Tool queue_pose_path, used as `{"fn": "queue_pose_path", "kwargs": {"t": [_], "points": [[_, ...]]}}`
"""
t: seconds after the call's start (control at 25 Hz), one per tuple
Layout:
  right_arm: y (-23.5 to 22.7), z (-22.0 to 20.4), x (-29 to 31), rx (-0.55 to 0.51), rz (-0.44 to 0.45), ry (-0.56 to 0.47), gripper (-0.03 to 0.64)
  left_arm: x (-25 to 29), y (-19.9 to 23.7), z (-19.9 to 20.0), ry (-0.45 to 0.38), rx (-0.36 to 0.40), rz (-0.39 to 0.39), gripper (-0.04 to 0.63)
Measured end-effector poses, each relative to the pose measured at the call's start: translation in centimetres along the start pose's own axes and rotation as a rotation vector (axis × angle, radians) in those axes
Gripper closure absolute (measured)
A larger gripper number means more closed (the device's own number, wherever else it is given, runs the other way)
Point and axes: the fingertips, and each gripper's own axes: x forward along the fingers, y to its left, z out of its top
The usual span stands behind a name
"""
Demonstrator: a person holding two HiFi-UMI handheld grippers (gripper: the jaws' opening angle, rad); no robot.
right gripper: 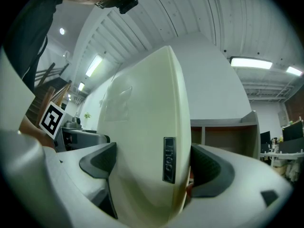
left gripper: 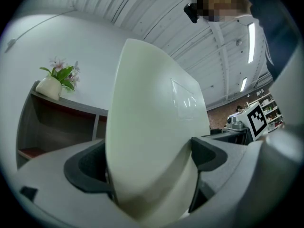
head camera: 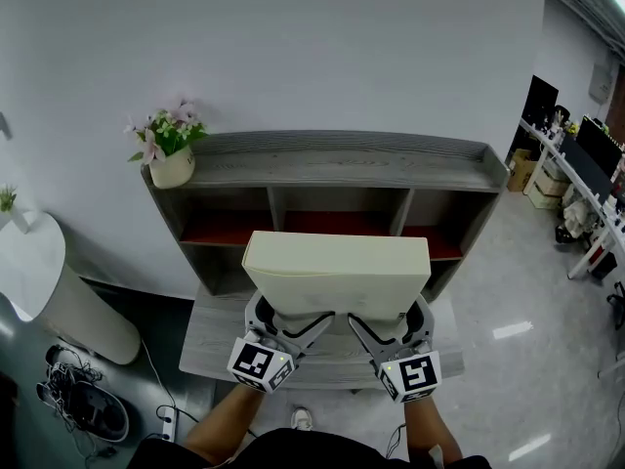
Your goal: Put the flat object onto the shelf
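Observation:
A flat cream-white slab (head camera: 337, 271) hangs level in front of the grey shelf unit (head camera: 332, 161), held at its near edge by both grippers. My left gripper (head camera: 283, 325) is shut on its near left part, and my right gripper (head camera: 383, 326) is shut on its near right part. In the left gripper view the cream slab (left gripper: 149, 141) fills the gap between the dark pads (left gripper: 85, 170). In the right gripper view the same slab (right gripper: 147, 137) sits clamped between the pads (right gripper: 209, 170), a small dark label on its edge.
The shelf unit has a grey top with raised ends, red-floored compartments (head camera: 337, 225) below and a lower grey ledge (head camera: 210, 335). A flower pot (head camera: 171, 167) stands on the top's left end. A white round table (head camera: 39, 262) is at left, desks (head camera: 586, 179) at right.

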Motion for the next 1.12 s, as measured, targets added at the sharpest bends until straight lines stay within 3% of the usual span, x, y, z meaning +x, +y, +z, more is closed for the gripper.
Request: {"fn": "queue_pose_path", "kwargs": {"t": [0.52, 1.12], "points": [[0.4, 1.3, 5.8, -0.029, -0.001, -0.017, 0.137, 1.6, 5.8, 0.9, -0.036, 0.002, -0.015, 0.051], [-2.2, 6.3, 9.6, -0.063, 0.019, -0.123, 0.137, 5.1, 7.9, 6.8, -0.127, 0.091, 0.007, 0.052]]}}
